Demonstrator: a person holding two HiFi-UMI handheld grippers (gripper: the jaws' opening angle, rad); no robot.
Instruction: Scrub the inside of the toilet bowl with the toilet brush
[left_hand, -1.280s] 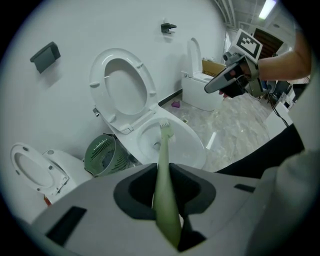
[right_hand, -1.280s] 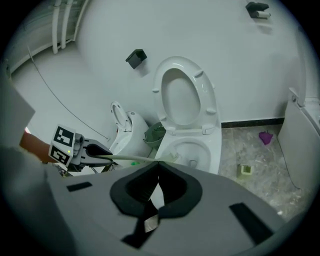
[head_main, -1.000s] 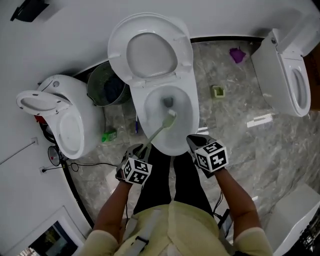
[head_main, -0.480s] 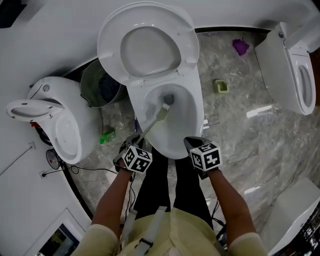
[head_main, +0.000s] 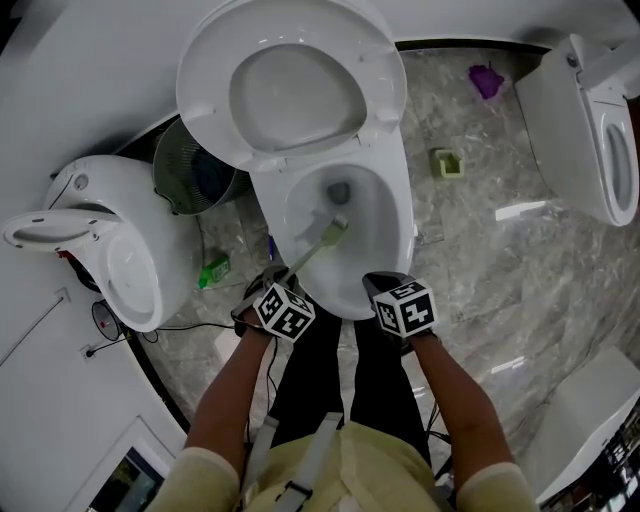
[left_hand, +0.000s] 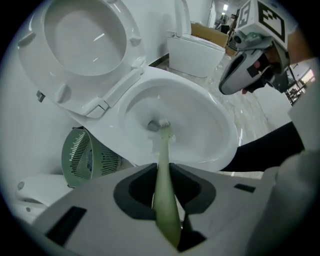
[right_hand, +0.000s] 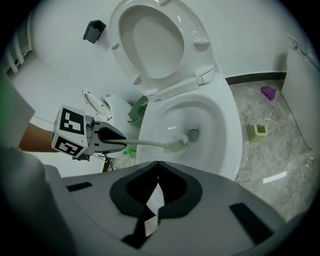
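A white toilet bowl (head_main: 395, 215) with its seat and lid (head_main: 290, 90) raised stands before me. My left gripper (head_main: 270, 290) is shut on the pale green toilet brush (head_main: 315, 245), whose handle (left_hand: 164, 190) runs between the jaws. The brush head (left_hand: 162, 125) rests inside the bowl (left_hand: 200, 125) just short of the drain (head_main: 338, 192). In the right gripper view the brush head (right_hand: 177, 144) lies near the drain (right_hand: 193, 134). My right gripper (head_main: 385, 285) hovers at the bowl's front rim, shut with nothing in it.
A second toilet (head_main: 110, 250) stands at the left, a third (head_main: 585, 120) at the right. A dark wire bin (head_main: 195, 170) sits behind the bowl. A green holder (head_main: 447, 162), a purple object (head_main: 487, 80) and a green item (head_main: 213, 270) lie on the marble floor.
The brush head has pulled back from the drain toward the front left of the bowl. Both grippers sit slightly closer to the bowl, and the view has shifted.
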